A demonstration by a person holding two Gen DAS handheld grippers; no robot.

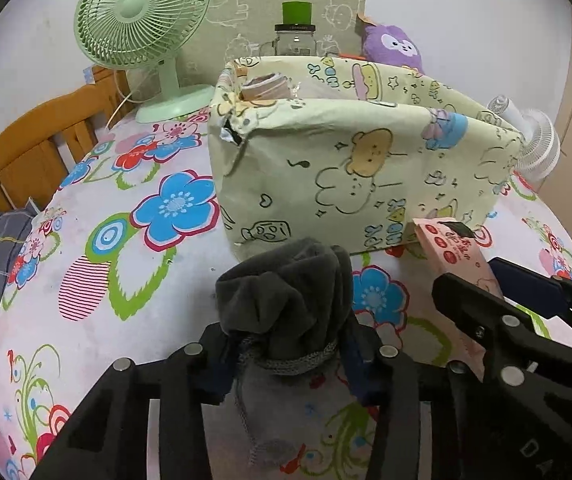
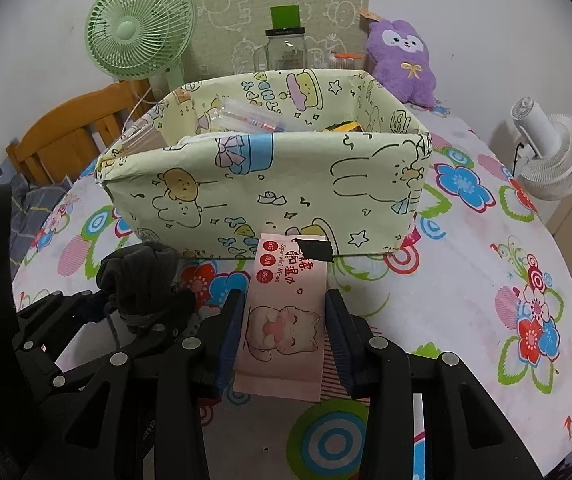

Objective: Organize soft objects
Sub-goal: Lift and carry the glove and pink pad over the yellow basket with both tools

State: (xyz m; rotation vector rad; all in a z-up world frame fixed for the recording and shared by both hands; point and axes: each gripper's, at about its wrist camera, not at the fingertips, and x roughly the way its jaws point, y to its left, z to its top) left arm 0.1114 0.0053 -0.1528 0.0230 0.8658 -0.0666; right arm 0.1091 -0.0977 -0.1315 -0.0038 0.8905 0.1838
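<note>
The bench [image 2: 465, 320], under a flowered cloth, carries everything here. The largest thing on it is the fabric bin [image 2: 270, 184], pale yellow with cartoon prints, standing near the middle with its long side toward both cameras; a few things already lie inside, though what they are is hard to make out. Behind it, toward the far edge, stand a green fan [image 2: 140, 26], a glass jar [image 2: 286, 50] and a purple plush toy [image 2: 401, 60]; a white fan [image 2: 549, 152] sits at the right edge.

Just in front of the bin's near wall are the two soft things in hand. The grey drawstring pouch [image 1: 286, 304] is pinched at its corded neck by the left tool [image 1: 286, 364], its bunched top pointing up and toward the bin. The pink pack of wipes [image 2: 286, 320] sits between the pads of the right tool [image 2: 286, 344], which press on its two long edges; its long axis runs straight ahead, and its far end comes right up to the bin's wall (whether it touches I cannot tell).

The bin lies ahead of and above both tools, so I judge each load must rise over the rim before going forward. The right hand looks slightly nearer
</note>
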